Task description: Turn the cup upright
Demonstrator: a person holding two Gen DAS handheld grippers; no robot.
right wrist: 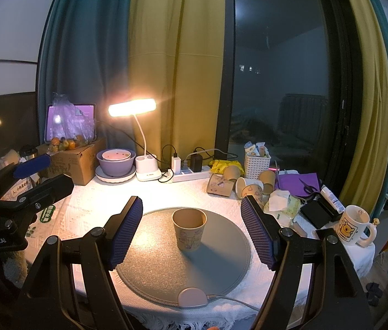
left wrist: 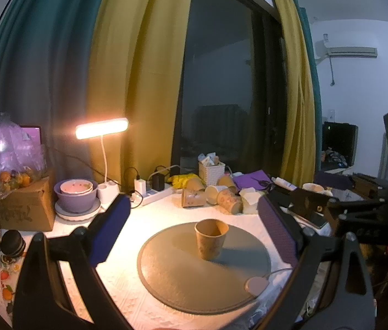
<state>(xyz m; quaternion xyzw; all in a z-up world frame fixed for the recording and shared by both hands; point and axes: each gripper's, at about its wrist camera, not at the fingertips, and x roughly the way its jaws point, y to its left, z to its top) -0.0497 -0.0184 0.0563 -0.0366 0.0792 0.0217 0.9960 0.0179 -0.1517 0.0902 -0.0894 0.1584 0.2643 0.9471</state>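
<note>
A matt paper cup (right wrist: 188, 229) stands on a grainy grey mat (right wrist: 152, 264), seemingly felt, over knobbly white cloth (right wrist: 89, 206).

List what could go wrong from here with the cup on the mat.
1. The paper cup stands upright between the open right gripper fingers; a sideways drift while pulling back could tip it.
2. The left gripper, also open, frames the same cup, so the two tools might collide.
3. The cable at the round mat edge could snag.

left gripper (left wrist: 194, 229) – black frame | right gripper (right wrist: 192, 221) – ribbed blue pads, silver screws
</note>
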